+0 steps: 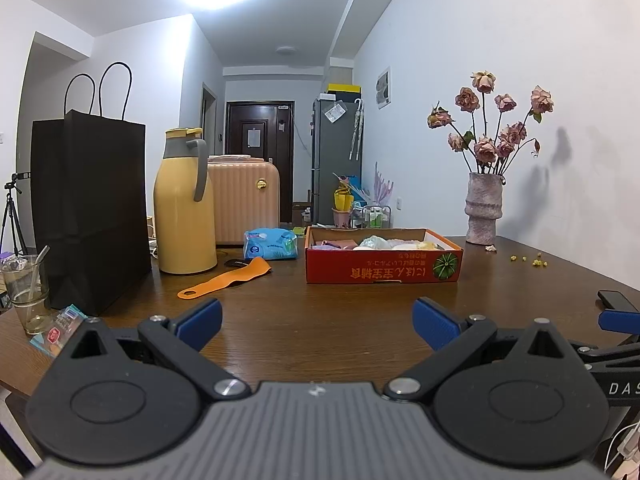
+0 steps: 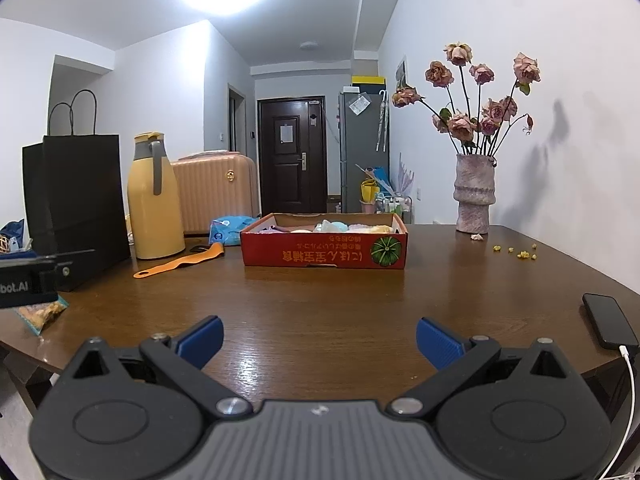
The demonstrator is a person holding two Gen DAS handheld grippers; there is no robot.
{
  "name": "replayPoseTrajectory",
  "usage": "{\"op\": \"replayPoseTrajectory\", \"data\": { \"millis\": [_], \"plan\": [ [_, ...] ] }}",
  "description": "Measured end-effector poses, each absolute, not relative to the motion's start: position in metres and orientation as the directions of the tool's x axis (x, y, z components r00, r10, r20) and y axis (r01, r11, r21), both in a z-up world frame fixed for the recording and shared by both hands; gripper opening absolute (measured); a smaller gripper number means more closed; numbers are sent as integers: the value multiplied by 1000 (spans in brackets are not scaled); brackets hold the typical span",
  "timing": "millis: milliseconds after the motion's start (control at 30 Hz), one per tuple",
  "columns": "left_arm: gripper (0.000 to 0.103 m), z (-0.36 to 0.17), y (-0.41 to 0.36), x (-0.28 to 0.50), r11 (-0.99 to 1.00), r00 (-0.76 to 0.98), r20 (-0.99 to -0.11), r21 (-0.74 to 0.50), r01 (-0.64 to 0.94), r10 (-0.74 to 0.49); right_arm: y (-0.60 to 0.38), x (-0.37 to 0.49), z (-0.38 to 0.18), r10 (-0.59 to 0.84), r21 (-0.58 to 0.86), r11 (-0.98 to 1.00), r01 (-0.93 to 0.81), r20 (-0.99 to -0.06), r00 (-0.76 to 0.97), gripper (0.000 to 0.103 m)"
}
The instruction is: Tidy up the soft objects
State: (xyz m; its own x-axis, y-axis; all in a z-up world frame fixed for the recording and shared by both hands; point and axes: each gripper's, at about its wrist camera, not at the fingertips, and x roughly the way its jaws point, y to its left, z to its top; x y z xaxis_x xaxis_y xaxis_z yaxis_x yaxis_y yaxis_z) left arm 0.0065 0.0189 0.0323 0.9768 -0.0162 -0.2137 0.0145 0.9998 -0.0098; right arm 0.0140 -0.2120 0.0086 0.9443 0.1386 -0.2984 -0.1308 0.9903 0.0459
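Note:
A shallow red cardboard box (image 1: 383, 270) (image 2: 324, 255) sits on the brown table, well ahead of both grippers. Several soft pastel items (image 1: 376, 243) (image 2: 336, 227) lie inside it, only their tops showing. My left gripper (image 1: 317, 322) is open above the table's near part, nothing between its blue pads. My right gripper (image 2: 319, 340) is open too and holds nothing. The right gripper's body (image 1: 616, 344) shows at the right edge of the left wrist view; the left gripper's body (image 2: 28, 280) shows at the left edge of the right wrist view.
Left of the box stand a black paper bag (image 1: 90, 208), a yellow thermos jug (image 1: 184, 204), a blue tissue pack (image 1: 272, 244) and an orange strap (image 1: 224, 278). A glass (image 1: 26, 292) and a snack pack (image 1: 56, 330) are near left. A vase (image 2: 474, 194) and a phone (image 2: 610, 320) are right.

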Motion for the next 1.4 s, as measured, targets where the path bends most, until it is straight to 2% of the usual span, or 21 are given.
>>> {"op": "replayPoseTrajectory", "data": {
  "millis": [933,1400],
  "plan": [
    [103,34,13,-1,999,982,-184,15,35,-32,-215,11,11,137,59,990,-126,-274,952,103],
    [103,33,13,-4,1000,989,-148,7,-23,24,-214,8,12,148,63,989,-136,-256,955,103]
  ]
}}
